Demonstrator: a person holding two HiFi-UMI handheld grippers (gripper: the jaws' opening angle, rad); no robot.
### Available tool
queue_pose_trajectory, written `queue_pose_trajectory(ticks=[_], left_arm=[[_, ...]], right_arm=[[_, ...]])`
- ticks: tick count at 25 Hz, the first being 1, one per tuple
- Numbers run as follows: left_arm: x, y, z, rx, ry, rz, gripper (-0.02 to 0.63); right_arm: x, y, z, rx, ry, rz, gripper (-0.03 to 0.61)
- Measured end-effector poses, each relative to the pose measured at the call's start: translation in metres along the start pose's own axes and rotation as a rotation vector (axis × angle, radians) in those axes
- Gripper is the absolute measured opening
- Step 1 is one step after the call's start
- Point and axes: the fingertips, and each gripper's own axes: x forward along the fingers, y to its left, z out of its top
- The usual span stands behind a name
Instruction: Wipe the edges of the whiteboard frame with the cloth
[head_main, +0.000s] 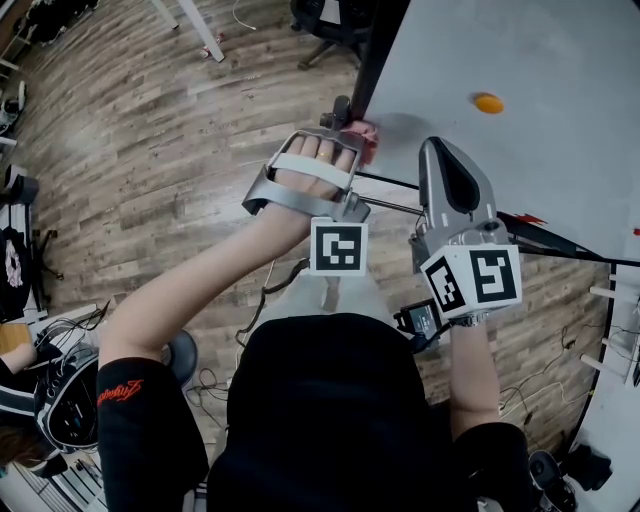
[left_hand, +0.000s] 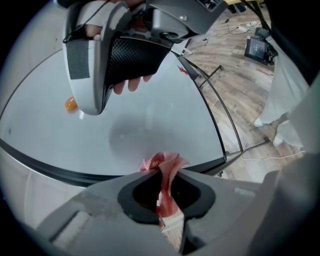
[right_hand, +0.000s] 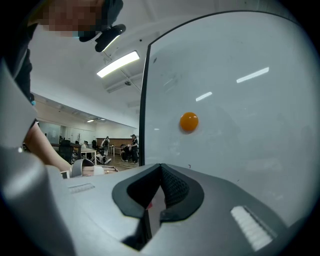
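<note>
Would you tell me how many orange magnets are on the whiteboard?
1: the magnet on the whiteboard, away from its frame; others may lie out of view.

cloth (left_hand: 164, 162): pink-red, bunched, pinched between the closed jaws of the left gripper (left_hand: 167, 176), its tuft lay against the frame | whiteboard frame (left_hand: 55, 169): thin black strip bordering the white board, cloth touching its edge

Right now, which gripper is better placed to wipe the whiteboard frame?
Left. The left gripper is shut on the cloth, right at the dark frame. The right gripper is shut on nothing and faces the board.
</note>
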Motion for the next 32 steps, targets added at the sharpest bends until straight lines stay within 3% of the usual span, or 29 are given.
queue_pose_trajectory(ticks=[26, 32], left_arm=[[-0.01, -0.048, 0.019, 0.001, -0.009, 0.018, 0.046], [0.007, -0.057, 0.016, -0.005, -0.012, 0.004, 0.046]], right_arm=[[-0.039, 0.009, -0.04, 0.014, 0.072, -0.003, 0.002], [-0.028, 0.001, -0.052, 0.027, 0.094, -0.008, 0.002]])
